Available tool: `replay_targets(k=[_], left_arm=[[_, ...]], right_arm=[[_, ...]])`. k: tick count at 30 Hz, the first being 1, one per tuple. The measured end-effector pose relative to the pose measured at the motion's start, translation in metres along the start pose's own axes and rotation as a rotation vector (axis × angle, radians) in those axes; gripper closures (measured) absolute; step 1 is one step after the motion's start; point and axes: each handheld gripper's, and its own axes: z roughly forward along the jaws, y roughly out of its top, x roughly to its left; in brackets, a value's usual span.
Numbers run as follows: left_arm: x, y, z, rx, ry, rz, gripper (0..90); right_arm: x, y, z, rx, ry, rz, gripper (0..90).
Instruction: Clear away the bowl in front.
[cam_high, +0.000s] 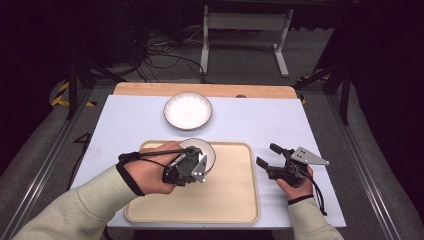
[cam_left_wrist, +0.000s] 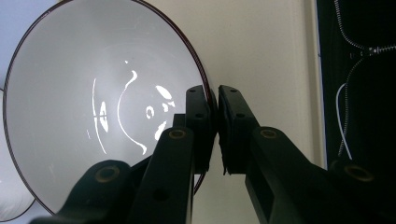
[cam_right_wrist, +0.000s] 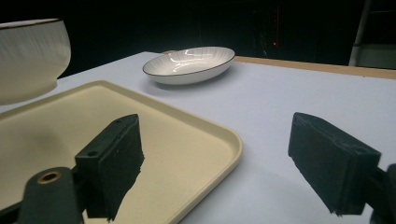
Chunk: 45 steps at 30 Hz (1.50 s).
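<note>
White ribbed bowl (cam_high: 200, 150), its rim pinched by the left gripper (cam_left_wrist: 214, 105), hangs over the beige tray's (cam_high: 235, 200) far-left corner, not yet released; right gripper (cam_high: 267, 156) idles, jaws apart.

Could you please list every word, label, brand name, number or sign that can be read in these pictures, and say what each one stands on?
No readable text: the white dark-rimmed bowl, the white ribbed plate, the beige plastic tray and the white tabletop bear none. The black left gripper and black right gripper show no markings.

Count of things on the worktop (cam_high: 280, 125)
There were one bowl (cam_high: 206, 150), one shallow plate (cam_high: 188, 111), one beige tray (cam_high: 235, 195) and two grippers.
</note>
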Motion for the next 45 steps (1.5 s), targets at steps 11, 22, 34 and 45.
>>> replay_targets(k=[11, 22, 34, 45], left_arm=[[-0.006, 0.002, 0.019, 0.018, -0.033, 0.013, 83.8], [-0.008, -0.002, 0.032, 0.01, -0.061, 0.009, 83.8], [-0.009, -0.005, 0.046, 0.013, -0.07, 0.019, 83.7], [-0.01, -0.007, 0.055, 0.027, -0.078, 0.021, 83.3]], right_arm=[[0.0, 0.0, 0.0, 0.0, 0.005, -0.003, 18.3], [0.001, 0.0, 0.0, -0.002, 0.005, -0.004, 18.2], [0.001, 0.0, 0.0, -0.002, 0.008, -0.007, 18.2], [0.001, 0.0, 0.0, -0.002, 0.009, -0.007, 18.2]])
